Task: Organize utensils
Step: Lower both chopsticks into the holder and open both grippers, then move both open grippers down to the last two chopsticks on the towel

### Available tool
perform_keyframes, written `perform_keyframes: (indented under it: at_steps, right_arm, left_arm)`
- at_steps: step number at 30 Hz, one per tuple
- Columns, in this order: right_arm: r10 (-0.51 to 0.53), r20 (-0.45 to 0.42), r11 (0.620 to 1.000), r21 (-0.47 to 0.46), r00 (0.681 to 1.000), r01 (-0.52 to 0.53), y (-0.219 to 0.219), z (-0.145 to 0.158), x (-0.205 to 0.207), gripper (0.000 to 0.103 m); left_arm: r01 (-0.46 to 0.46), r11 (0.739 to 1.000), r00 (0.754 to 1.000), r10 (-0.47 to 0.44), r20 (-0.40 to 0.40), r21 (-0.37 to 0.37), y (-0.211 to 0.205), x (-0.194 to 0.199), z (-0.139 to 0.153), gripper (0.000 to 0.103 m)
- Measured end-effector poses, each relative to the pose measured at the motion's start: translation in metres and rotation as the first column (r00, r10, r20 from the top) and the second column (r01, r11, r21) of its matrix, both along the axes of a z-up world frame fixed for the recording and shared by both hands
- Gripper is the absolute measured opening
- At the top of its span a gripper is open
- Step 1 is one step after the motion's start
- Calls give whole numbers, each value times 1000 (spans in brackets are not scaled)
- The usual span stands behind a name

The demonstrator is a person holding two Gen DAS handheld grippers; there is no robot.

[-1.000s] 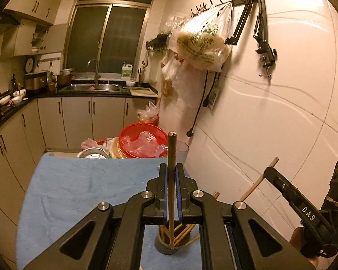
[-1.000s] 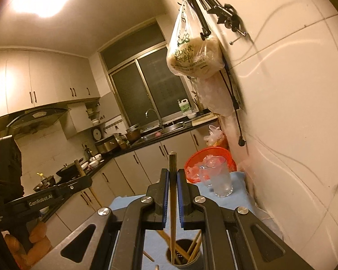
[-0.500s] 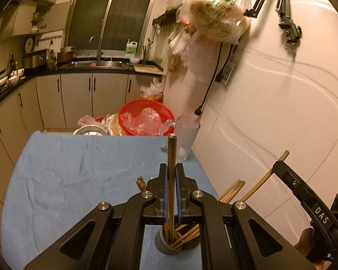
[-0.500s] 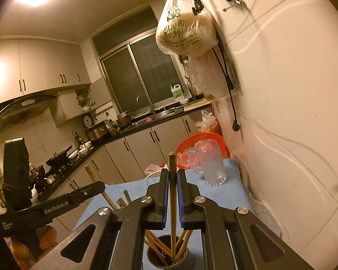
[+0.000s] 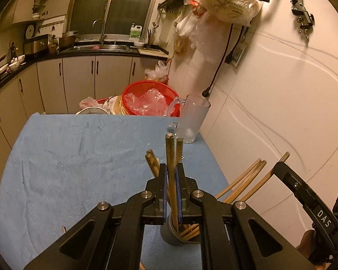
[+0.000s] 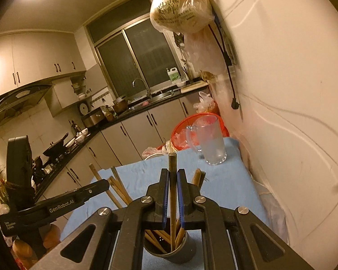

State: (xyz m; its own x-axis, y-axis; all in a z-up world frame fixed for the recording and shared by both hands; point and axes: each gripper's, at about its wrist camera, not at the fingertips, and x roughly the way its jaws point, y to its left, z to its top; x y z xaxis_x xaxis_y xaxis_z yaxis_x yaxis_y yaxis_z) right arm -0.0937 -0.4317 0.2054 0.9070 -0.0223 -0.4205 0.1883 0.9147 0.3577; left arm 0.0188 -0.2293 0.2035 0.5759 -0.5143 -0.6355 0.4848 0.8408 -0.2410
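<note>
A grey round holder [image 5: 176,236] with several wooden chopsticks in it stands on the blue cloth [image 5: 78,157]; it also shows in the right wrist view [image 6: 169,250]. My left gripper [image 5: 170,168] is shut on one upright chopstick [image 5: 170,155] whose lower end reaches into the holder. My right gripper [image 6: 173,175] is shut on another upright chopstick [image 6: 172,166], its lower end inside the holder. Each gripper shows in the other's view, the right one [image 5: 304,202] and the left one [image 6: 56,204].
A frosted glass mug [image 5: 192,121] stands at the far right of the cloth, near the white wall [image 5: 281,101]. A red basket [image 5: 149,101] with plastic bags and a metal pot [image 5: 91,111] sit behind the table. Kitchen cabinets and a sink line the back.
Both grippers have come down with their chopsticks, so the holder and the chopsticks in it now appear closer and the chopstick ends sit deeper in it.
</note>
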Motion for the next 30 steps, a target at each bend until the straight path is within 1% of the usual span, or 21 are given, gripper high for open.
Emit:
perform_keyframes:
  at_steps: [5, 14, 15, 18, 19, 26, 28, 30]
  right_arm:
    - [-4, -1, 1000, 16, 1000, 4, -5, -3, 0, 9]
    - [-8, 15, 1000, 26, 1000, 8, -5, 3, -12, 9]
    - [-9, 18, 1000, 29, 1000, 9, -5, 3, -14, 9]
    - [-7, 27, 1000, 31, 1000, 6, -3, 6, -20, 9]
    - [-7, 30, 1000, 31, 1000, 6, -3, 7, -23, 9]
    - [38, 25, 999, 21, 999, -39, 12, 8, -42, 9]
    - [66, 12, 998, 20, 998, -66, 20, 5, -44, 10]
    - [110, -19, 994, 10, 994, -110, 33, -2, -44, 11]
  left_arm:
    - [1, 1000, 1000, -1, -2, 9, 0, 3, -2, 8]
    - [6, 1000, 1000, -6, 0, 11, 1, 1, 0, 10]
    - [5, 1000, 1000, -5, 1, 9, 2, 0, 1, 12]
    - [0, 1000, 1000, 0, 12, 2, 6, -4, 6, 22]
    - [-1, 1000, 1000, 1, 15, -1, 7, -5, 7, 23]
    - [-4, 999, 999, 5, 33, -32, 34, -21, 20, 25]
    - [-15, 999, 1000, 16, 23, -42, 50, -24, 19, 27]
    - [-30, 999, 1000, 31, 7, -45, 65, -25, 15, 28]
